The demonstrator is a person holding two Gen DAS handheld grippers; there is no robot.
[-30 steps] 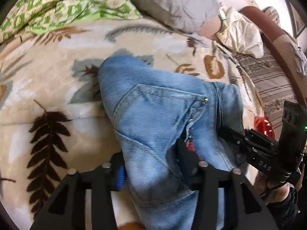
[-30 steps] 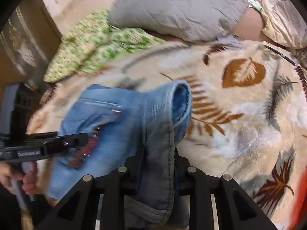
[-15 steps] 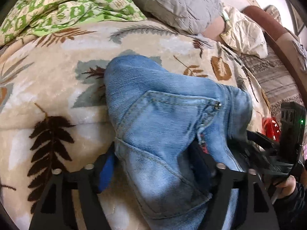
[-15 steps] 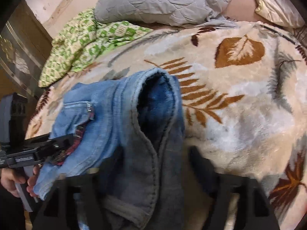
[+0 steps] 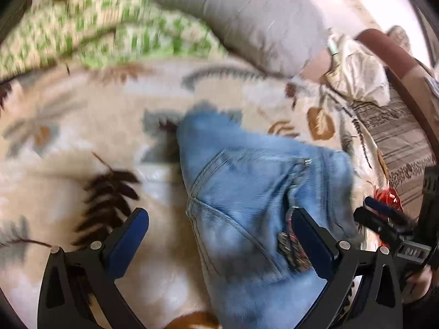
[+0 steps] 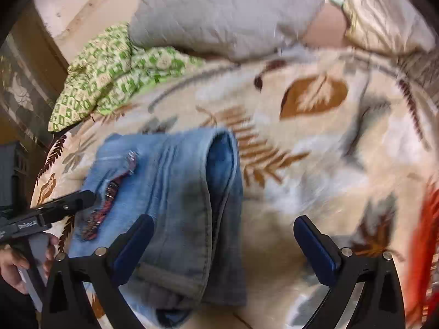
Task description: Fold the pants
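Folded light-blue jeans [image 5: 247, 197] lie in a bundle on the leaf-print blanket [image 5: 82, 142], back pocket up. My left gripper [image 5: 219, 213] hovers just above them; its jaws are opening, standing wide, with the denim between the blue pads [image 5: 129, 235] but not pressed. In the right wrist view the jeans [image 6: 175, 192] show their waistband fold, and my right gripper [image 6: 223, 222] is open over the bundle's right edge, holding nothing. Each gripper appears in the other's view: the right one [image 5: 384, 219] and the left one [image 6: 55, 211], held by a hand [image 6: 13, 260].
A grey pillow [image 5: 241, 19] and a green patterned cloth [image 5: 104, 24] lie at the head of the bed. A cream pillow [image 5: 356, 74] and a striped sofa [image 5: 397, 142] are to the right. Something red [image 5: 388, 198] lies beyond the blanket's right edge.
Both grippers have let go of the jeans and opened wide. They have lifted and pulled back a little; the bundle now rests on the blanket.
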